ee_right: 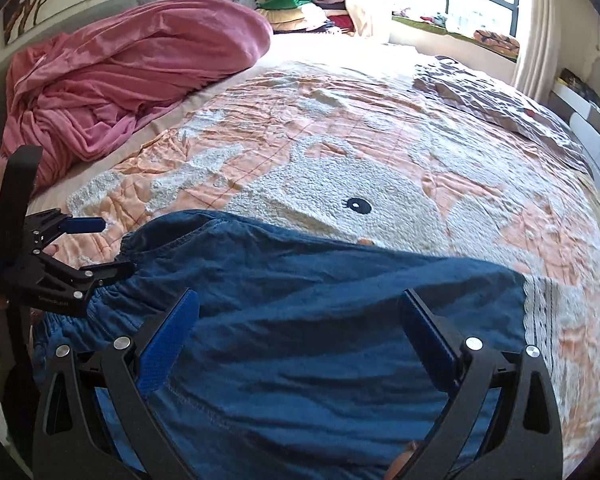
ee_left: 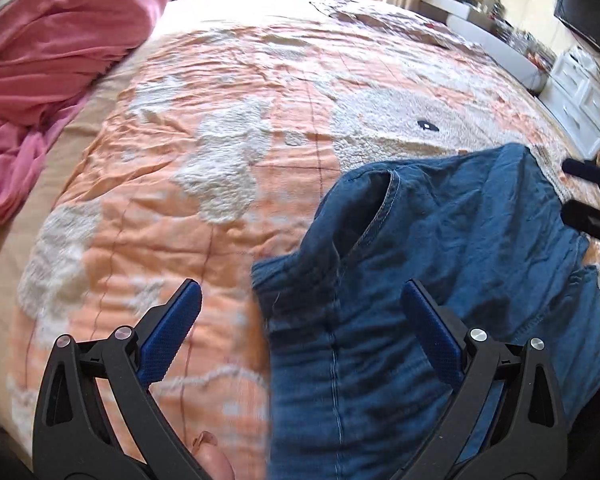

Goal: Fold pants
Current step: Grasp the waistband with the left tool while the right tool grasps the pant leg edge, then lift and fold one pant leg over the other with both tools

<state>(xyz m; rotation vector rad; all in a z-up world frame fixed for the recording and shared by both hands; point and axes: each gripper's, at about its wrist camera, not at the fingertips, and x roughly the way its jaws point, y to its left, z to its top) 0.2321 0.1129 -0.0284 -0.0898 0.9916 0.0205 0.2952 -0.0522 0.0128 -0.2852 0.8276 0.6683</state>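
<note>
Denim pants (ee_right: 300, 320) on bedspread (ee_right: 380, 152) — jaws spread

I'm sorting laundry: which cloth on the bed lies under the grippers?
The blue pants; the pink blanket is heaped far off, and the grey cloth lies by the window.

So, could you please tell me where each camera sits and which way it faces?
Left wrist: on the left claw, open, facing across the bed to the drawers; a fingertip shows at the bottom.
Right wrist: on the right claw, open over the blue pants, facing the window.
Shared: pants, peach quilt, pink blanket; each sees the other claw.
</note>
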